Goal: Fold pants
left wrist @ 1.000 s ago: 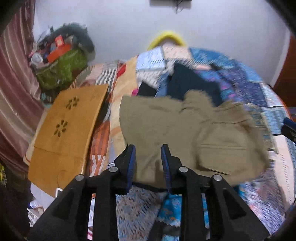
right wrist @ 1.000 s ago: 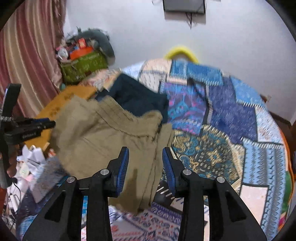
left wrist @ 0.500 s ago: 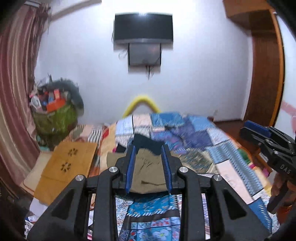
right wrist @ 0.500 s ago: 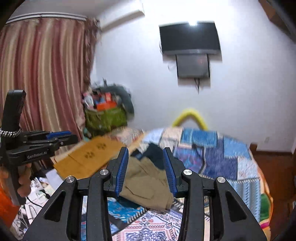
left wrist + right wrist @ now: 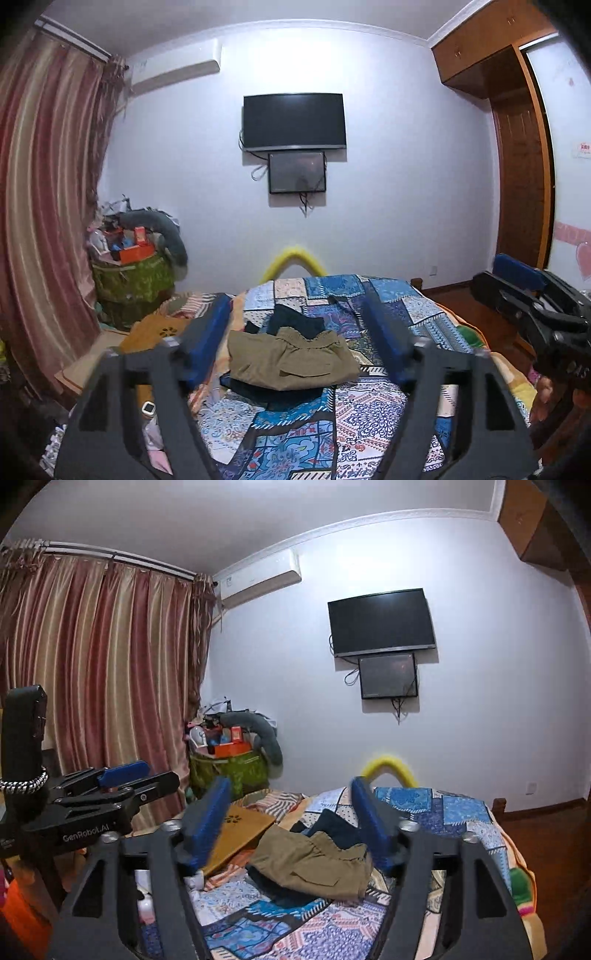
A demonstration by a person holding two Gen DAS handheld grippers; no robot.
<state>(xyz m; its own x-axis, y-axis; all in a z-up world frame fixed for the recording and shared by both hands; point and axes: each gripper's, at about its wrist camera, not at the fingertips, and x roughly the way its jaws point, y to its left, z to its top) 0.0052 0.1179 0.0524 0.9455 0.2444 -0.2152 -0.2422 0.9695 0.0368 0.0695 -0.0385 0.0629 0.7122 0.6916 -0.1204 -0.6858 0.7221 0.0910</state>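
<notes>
Pants lie in a compact olive bundle on the bed, resting on the patchwork quilt and partly over a dark garment that shows behind and beneath them. Both your tongs hang apart from the cloth with nothing between their blue pads: the left tongs are spreading their jaws wide, and the right tongs are doing the same. Judge the fabric as light, soft and limp; it looks like a woven cotton that will sag and drape wherever you lift it, with no stiffness to hold a crease by itself. It is neither fragile nor slippery, so a firm pinch should hold. Your surest holds are probably the gathered waistband at the far edge and the thicker seamed corners near the pocket flap. Take care to pinch only the olive layers, since the dark garment underneath could come up too.
</notes>
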